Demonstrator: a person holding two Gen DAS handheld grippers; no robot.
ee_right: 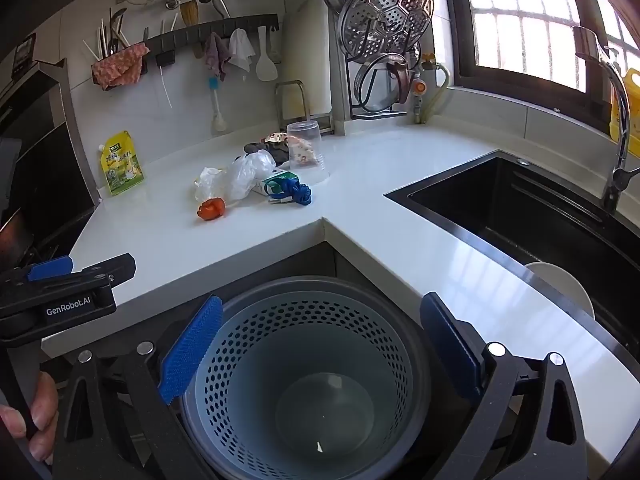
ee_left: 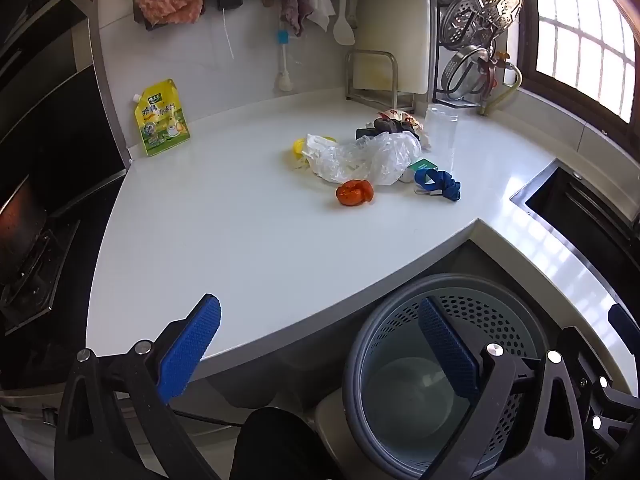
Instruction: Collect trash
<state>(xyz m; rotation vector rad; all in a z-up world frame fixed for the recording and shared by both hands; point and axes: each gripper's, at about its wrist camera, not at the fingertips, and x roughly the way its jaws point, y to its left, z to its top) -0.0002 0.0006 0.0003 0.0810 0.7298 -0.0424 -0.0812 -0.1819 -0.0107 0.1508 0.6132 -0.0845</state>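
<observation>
A heap of trash lies on the white counter (ee_left: pixel 224 216): a crumpled clear plastic bag (ee_left: pixel 372 156), an orange wrapper (ee_left: pixel 354 193), a blue strap (ee_left: pixel 438 184), a small green-white box (ee_left: pixel 420 165), a yellow piece (ee_left: pixel 298 147), dark scraps (ee_left: pixel 390 126) and a clear plastic cup (ee_left: pixel 440 126). The same heap shows in the right wrist view, with the bag (ee_right: pixel 244 174), orange wrapper (ee_right: pixel 211 209), strap (ee_right: pixel 294 192) and cup (ee_right: pixel 306 148). A grey perforated bin (ee_right: pixel 304 360) stands on the floor below the counter corner. My left gripper (ee_left: pixel 320 354) is open and empty at the counter's front edge. My right gripper (ee_right: pixel 320 354) is open and empty above the bin.
A yellow-green pouch (ee_left: pixel 162 118) leans on the back wall. A black sink (ee_right: pixel 520 216) with a tap (ee_right: pixel 616 120) lies right, a white plate (ee_right: pixel 560 284) in it. A stove (ee_left: pixel 32 248) is left. A rack with lids (ee_right: pixel 384 40) stands in the corner.
</observation>
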